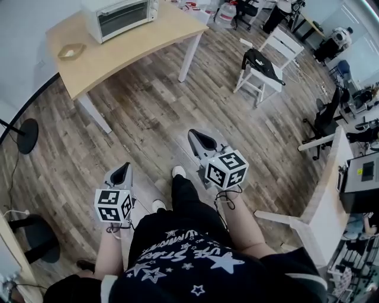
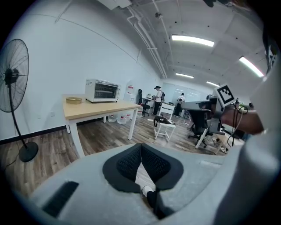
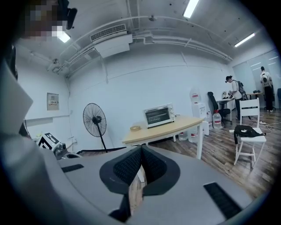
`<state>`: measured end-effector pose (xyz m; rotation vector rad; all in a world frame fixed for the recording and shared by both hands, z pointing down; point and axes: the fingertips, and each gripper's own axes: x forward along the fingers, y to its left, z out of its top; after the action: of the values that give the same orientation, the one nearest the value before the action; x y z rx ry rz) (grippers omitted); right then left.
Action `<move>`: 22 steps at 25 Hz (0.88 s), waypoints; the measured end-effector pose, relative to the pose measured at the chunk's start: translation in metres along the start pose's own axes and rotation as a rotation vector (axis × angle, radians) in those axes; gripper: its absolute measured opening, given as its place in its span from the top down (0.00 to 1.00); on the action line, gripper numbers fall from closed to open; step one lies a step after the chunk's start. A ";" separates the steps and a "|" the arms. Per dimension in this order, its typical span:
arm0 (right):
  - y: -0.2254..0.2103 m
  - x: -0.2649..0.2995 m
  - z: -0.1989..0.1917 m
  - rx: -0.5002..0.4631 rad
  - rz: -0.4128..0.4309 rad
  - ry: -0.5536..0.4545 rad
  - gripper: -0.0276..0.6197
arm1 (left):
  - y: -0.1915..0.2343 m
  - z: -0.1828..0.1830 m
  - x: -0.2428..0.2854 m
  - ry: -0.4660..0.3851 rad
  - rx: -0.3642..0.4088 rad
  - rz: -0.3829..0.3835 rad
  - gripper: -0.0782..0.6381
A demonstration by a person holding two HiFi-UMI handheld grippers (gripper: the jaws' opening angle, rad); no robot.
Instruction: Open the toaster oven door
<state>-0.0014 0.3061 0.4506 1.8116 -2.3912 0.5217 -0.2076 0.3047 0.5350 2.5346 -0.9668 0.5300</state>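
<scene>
A white toaster oven (image 1: 118,16) with its glass door closed stands on a light wooden table (image 1: 127,50) far ahead of me. It shows small in the left gripper view (image 2: 102,90) and in the right gripper view (image 3: 158,115). My left gripper (image 1: 119,173) is held low at my left thigh, jaws shut with nothing between them. My right gripper (image 1: 202,141) is held out a little further over the floor, also shut and empty. Both are well away from the table.
A small wooden dish (image 1: 71,51) lies on the table left of the oven. A pedestal fan (image 2: 15,79) stands at the left; its base (image 1: 27,135) rests on the floor. A white chair (image 1: 263,65) with a dark bag stands at the right, with desks beyond.
</scene>
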 end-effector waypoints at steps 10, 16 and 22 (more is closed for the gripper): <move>-0.043 0.020 0.027 0.028 -0.032 -0.080 0.95 | 0.011 0.031 0.030 0.002 0.023 0.026 0.86; -0.089 0.059 0.055 0.064 0.027 -0.093 0.64 | 0.014 0.077 0.074 -0.017 0.048 0.058 0.86; -0.137 0.108 0.088 0.067 0.110 -0.085 0.55 | 0.014 0.125 0.123 -0.043 0.056 0.112 0.86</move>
<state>0.1089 0.1464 0.4269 1.7696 -2.5719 0.5523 -0.1057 0.1692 0.4885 2.5616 -1.1298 0.5440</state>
